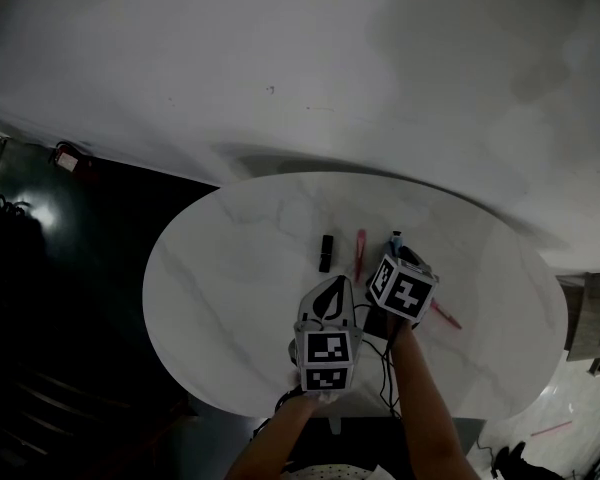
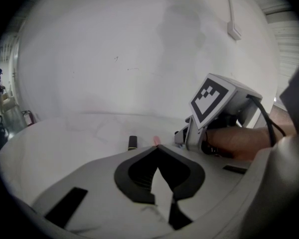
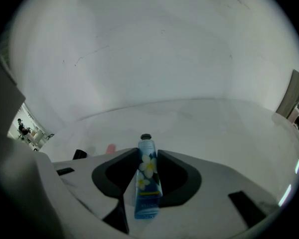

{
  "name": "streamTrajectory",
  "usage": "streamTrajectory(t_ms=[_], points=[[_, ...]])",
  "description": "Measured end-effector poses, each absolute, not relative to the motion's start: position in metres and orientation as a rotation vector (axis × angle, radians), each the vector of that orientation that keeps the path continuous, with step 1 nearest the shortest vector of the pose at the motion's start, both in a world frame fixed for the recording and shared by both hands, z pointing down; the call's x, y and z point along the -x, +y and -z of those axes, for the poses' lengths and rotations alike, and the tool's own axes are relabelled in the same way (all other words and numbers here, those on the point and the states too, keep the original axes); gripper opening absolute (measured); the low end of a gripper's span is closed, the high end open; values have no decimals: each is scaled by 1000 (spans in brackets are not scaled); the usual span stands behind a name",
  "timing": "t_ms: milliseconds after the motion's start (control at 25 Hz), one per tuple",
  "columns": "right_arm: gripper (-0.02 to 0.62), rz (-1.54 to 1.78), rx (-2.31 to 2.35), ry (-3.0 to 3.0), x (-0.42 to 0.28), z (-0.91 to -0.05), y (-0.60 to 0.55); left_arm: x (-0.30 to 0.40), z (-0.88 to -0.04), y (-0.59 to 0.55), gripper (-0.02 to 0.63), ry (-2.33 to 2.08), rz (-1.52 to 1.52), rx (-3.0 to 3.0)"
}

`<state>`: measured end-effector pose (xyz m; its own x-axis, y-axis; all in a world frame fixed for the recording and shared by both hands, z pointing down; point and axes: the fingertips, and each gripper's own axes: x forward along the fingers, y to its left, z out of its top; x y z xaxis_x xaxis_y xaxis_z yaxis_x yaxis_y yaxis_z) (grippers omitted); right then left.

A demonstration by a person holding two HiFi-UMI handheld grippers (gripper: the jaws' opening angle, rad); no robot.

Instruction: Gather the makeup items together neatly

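Right gripper (image 3: 148, 156) clamps a small blue flowered tube (image 3: 148, 180), cap forward; a black lipstick (image 1: 326, 253) and a pink pencil (image 1: 359, 251) lie just left of it on the worktop (image 1: 230, 268). Left gripper (image 2: 157, 147) is closed and empty.

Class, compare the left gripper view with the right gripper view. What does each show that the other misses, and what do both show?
Only the left gripper view: the left gripper with its jaws together and nothing between them, the right gripper seen from the side, and the hand that holds it.
Only the right gripper view: a blue tube with a flower print, clamped between the right gripper's jaws.
Both: the white table, a black stick and a pink stick lying on it.
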<state>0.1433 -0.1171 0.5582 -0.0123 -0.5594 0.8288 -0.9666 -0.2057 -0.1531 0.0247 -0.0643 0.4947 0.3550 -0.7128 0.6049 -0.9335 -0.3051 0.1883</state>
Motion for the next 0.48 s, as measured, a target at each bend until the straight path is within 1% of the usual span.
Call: streamTrajectory(t_ms=[480], points=[[150,-1160,-1832,-1570,-146,-558,-117,-22,-496,-63,38,-1433,-566,-2103]])
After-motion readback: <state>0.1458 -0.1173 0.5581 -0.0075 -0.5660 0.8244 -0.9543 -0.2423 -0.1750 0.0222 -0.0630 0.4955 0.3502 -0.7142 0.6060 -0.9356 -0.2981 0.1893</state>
